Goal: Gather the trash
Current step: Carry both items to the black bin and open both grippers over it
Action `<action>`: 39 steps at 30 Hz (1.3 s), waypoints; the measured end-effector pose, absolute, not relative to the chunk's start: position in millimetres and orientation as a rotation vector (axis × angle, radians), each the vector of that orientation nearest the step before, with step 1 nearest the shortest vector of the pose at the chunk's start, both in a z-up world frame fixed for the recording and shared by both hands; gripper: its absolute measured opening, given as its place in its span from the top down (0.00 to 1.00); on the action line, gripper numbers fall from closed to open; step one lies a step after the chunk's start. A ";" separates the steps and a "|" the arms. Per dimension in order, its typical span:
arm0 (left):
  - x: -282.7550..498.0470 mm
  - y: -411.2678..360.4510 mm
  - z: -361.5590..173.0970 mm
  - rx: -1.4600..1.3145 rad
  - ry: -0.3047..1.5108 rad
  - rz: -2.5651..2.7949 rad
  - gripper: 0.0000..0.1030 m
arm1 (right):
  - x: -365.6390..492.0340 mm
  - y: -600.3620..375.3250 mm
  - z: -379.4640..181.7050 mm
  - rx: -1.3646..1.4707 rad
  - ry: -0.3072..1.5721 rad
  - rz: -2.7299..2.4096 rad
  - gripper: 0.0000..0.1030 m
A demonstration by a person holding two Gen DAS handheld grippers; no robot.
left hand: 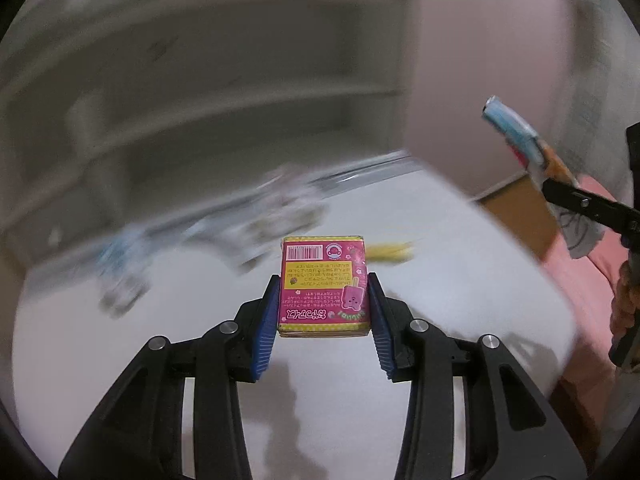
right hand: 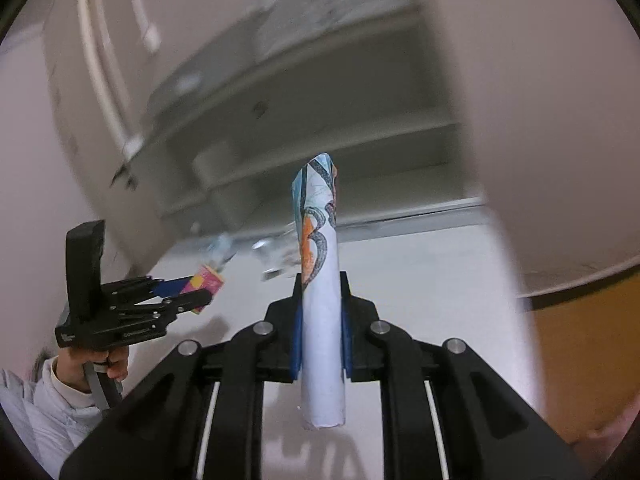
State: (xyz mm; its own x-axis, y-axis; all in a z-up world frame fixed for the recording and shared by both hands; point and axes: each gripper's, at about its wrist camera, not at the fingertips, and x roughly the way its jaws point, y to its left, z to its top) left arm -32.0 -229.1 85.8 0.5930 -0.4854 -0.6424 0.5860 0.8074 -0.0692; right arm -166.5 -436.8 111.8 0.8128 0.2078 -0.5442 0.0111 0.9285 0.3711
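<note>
We see a small pink and yellow box (left hand: 323, 286), printed with a barcode and a cartoon ice lolly, pinched between the blue fingers (left hand: 267, 320) of the left gripper (left hand: 323, 312) above the white worktop (left hand: 460, 280). The right gripper (right hand: 320, 320) has its fingers (right hand: 297, 332) pressed onto a rolled paper (right hand: 320, 312), white with orange and blue drawing, standing upright between them. Blurred litter (left hand: 256, 220) lies near the worktop's far edge; beyond it are grey shelves (left hand: 240, 92). A hand (right hand: 108, 362) in a pale sleeve (right hand: 60, 396) holds the left gripper.
</note>
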 end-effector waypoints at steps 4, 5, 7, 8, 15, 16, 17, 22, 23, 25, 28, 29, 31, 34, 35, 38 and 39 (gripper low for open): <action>-84.8 -318.9 105.7 0.223 0.635 -0.864 0.60 | -253.4 -497.8 111.0 0.392 0.615 -0.115 0.85; -103.6 -346.5 106.3 0.248 0.630 -0.941 0.60 | -282.3 -516.7 105.1 0.422 0.623 -0.178 0.85; -135.3 -392.5 101.9 0.293 0.638 -1.065 0.60 | -322.5 -539.8 93.0 0.462 0.640 -0.269 0.85; -160.2 -424.6 94.2 0.329 0.650 -1.148 0.60 | -337.1 -548.0 87.1 0.476 0.648 -0.304 0.85; -248.3 -545.3 -4.8 0.536 0.855 -1.383 0.60 | -450.6 -613.3 -13.4 0.697 0.769 -0.550 0.85; -251.4 -556.9 -24.3 0.556 0.894 -1.384 0.60 | -458.8 -617.9 -30.5 0.726 0.791 -0.564 0.85; -252.8 -571.0 -51.2 0.572 0.951 -1.376 0.60 | -468.2 -623.6 -57.7 0.772 0.823 -0.573 0.85; -253.1 -618.8 -184.2 0.740 1.107 -1.285 0.60 | -483.1 -635.5 -170.7 0.945 0.976 -0.576 0.85; -248.6 -623.0 -200.1 0.762 1.136 -1.277 0.60 | -482.0 -634.2 -194.2 0.970 1.017 -0.580 0.85; -246.8 -629.5 -230.9 0.803 1.197 -1.254 0.60 | -480.5 -633.6 -236.2 1.028 1.084 -0.581 0.85; -248.0 -641.3 -252.3 0.826 1.249 -1.254 0.60 | -481.9 -634.2 -261.5 1.078 1.105 -0.575 0.85; -245.5 -643.2 -254.0 0.820 1.261 -1.260 0.60 | -483.0 -633.4 -264.6 1.084 1.107 -0.571 0.85; -242.0 -648.7 -255.4 0.805 1.288 -1.267 0.60 | -485.5 -633.8 -271.2 1.090 1.110 -0.567 0.85; -242.0 -653.8 -261.4 0.798 1.305 -1.273 0.60 | -473.8 -634.9 -276.0 1.103 1.107 -0.560 0.85; -242.1 -655.5 -262.7 0.793 1.316 -1.278 0.60 | -476.1 -635.5 -277.8 1.110 1.103 -0.558 0.85; -254.3 -652.7 -265.1 0.785 1.331 -1.290 0.60 | -478.8 -636.9 -282.6 1.119 1.099 -0.562 0.85; -257.4 -651.1 -265.8 0.789 1.327 -1.294 0.60 | -480.2 -636.7 -282.8 1.126 1.094 -0.563 0.85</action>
State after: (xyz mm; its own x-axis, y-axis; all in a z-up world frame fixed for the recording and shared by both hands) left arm -257.4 -651.1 -265.8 -0.2100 -0.2114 -0.9546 0.9490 0.1909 -0.2510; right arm -480.2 -636.7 -282.8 0.4027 0.1497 -0.9030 0.8219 0.3750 0.4287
